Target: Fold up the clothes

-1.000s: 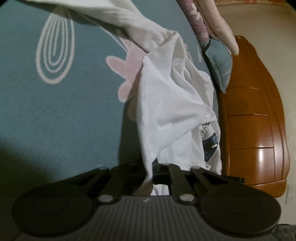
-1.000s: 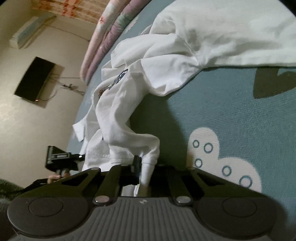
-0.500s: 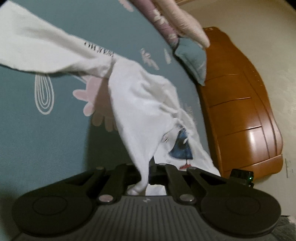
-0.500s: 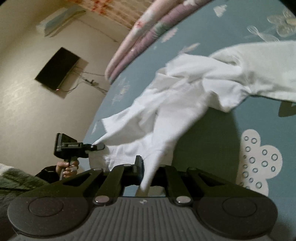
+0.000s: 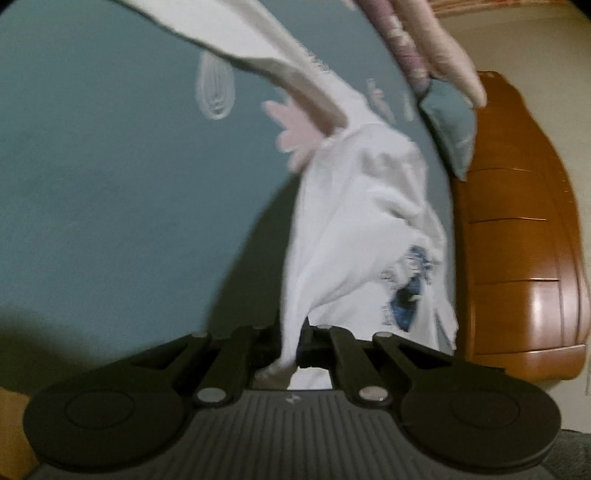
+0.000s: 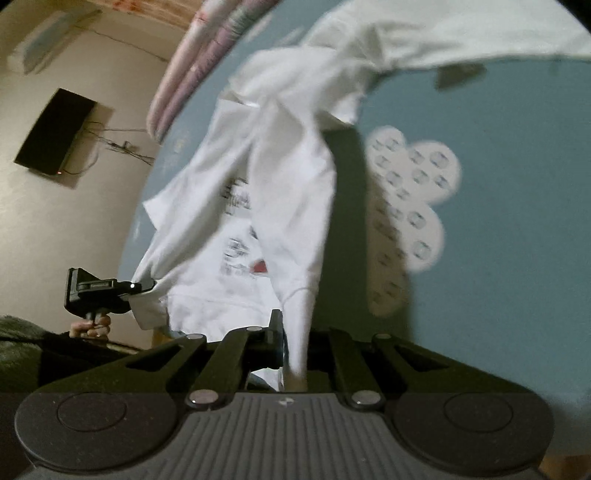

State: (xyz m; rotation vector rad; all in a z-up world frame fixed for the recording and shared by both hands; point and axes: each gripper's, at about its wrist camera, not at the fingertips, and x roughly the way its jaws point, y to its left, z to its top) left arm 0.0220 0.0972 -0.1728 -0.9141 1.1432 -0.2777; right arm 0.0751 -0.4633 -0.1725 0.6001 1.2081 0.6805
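Observation:
A white T-shirt [image 5: 354, 221] with a blue and red print hangs lifted above the teal bedspread [image 5: 110, 184]. My left gripper [image 5: 291, 343] is shut on one edge of it. My right gripper [image 6: 295, 354] is shut on another edge of the same T-shirt [image 6: 280, 206], whose print faces the camera. In the right wrist view the left gripper [image 6: 142, 286] shows at the left, pinching a corner of the cloth. A second white garment [image 6: 443, 33] lies on the bed beyond. Both views are motion-blurred.
The bedspread [image 6: 517, 184] has white and pink cartoon patterns. Folded pink and purple quilts [image 5: 424, 44] and a teal pillow [image 5: 450, 129] lie at the bed's far end. A wooden footboard [image 5: 517, 240] stands at the right. A wall-mounted TV [image 6: 55, 129] is at the left.
Both grippers have lifted and spread the T-shirt, so it hangs more open with its print showing. The cameras have swung, and the second white garment sits further toward the top of the views.

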